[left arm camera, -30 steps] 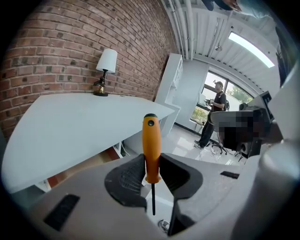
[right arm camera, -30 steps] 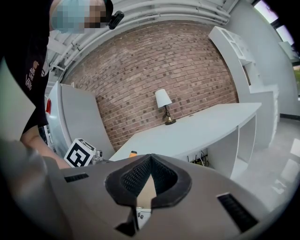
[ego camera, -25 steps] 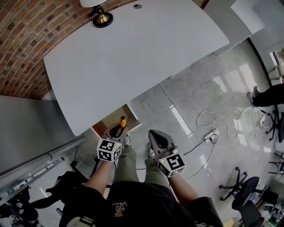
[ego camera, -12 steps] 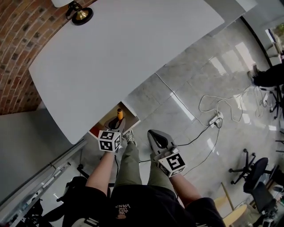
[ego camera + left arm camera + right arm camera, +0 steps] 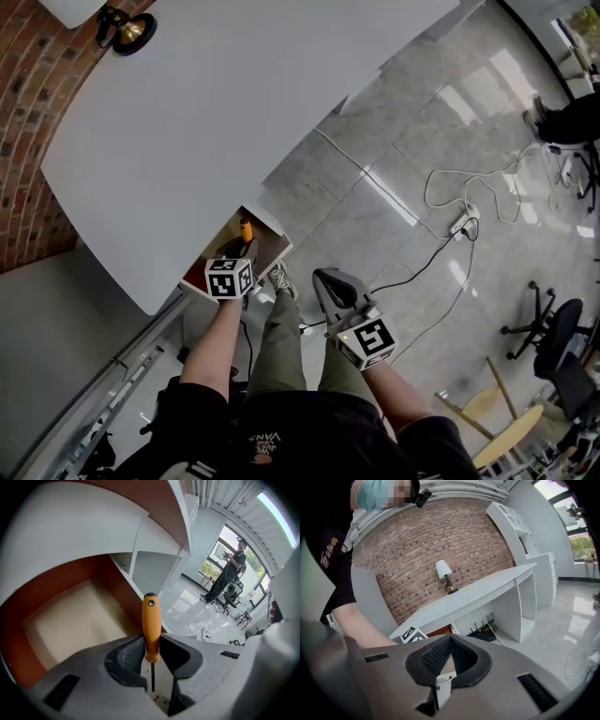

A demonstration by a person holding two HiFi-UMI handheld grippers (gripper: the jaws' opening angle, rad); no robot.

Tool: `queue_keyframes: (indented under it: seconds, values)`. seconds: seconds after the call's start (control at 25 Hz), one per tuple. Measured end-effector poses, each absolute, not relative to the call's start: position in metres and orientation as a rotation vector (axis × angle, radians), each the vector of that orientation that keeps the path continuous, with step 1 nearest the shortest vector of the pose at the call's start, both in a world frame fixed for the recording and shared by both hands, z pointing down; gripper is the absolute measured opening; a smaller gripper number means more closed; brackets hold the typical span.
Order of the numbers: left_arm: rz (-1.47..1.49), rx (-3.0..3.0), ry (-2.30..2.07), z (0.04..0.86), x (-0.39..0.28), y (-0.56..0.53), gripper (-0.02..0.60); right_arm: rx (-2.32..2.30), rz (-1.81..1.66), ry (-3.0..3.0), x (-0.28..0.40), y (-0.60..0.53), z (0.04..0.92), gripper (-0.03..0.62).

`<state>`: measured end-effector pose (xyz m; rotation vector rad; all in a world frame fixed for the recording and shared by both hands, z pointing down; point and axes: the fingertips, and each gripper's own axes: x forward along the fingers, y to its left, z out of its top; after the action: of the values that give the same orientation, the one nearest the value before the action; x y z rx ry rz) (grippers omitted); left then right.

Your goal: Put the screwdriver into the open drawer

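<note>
An orange-handled screwdriver (image 5: 151, 627) with a thin dark shaft is pinched upright in my left gripper (image 5: 151, 656), which is shut on its handle. Its tip end points back toward the camera, and the handle reaches out over the open drawer (image 5: 70, 620), a brown-walled box with a pale floor. In the head view the left gripper (image 5: 232, 261) sits over the drawer (image 5: 267, 246) under the white desk, with the orange screwdriver (image 5: 246, 230) poking forward. My right gripper (image 5: 335, 289) hovers to the right over the floor, jaws shut on nothing.
The white desk top (image 5: 225, 122) spreads above the drawer, with a brass lamp (image 5: 128, 30) by the brick wall. Cables and a power strip (image 5: 461, 225) lie on the grey tiled floor. An office chair (image 5: 553, 333) stands at the right. My legs are below the grippers.
The left gripper has carried the screwdriver forward, from the drawer's front edge to over its inside. The head view has swung, shifting the desk up and left. The right gripper has held its place.
</note>
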<state>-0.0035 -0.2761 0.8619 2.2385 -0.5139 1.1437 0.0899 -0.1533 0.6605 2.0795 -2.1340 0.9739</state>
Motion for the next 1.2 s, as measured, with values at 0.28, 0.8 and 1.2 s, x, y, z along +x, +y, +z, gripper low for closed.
queue_keyframes:
  seconds: [0.28,0.8,1.2]
  values:
    - [1.209,2.157,-0.509,0.89,0.003,-0.282,0.1,2.131,1.01,-2.105,0.096,-0.139,0.672,-0.005]
    - [1.269,2.05,-0.582,0.932,0.003,-0.307,0.1,2.187,1.067,-2.032,0.114,-0.113,0.696,-0.005]
    - [1.386,2.037,-0.614,0.958,-0.001,-0.312,0.1,2.165,1.107,-2.036,0.108,-0.106,0.711,-0.005]
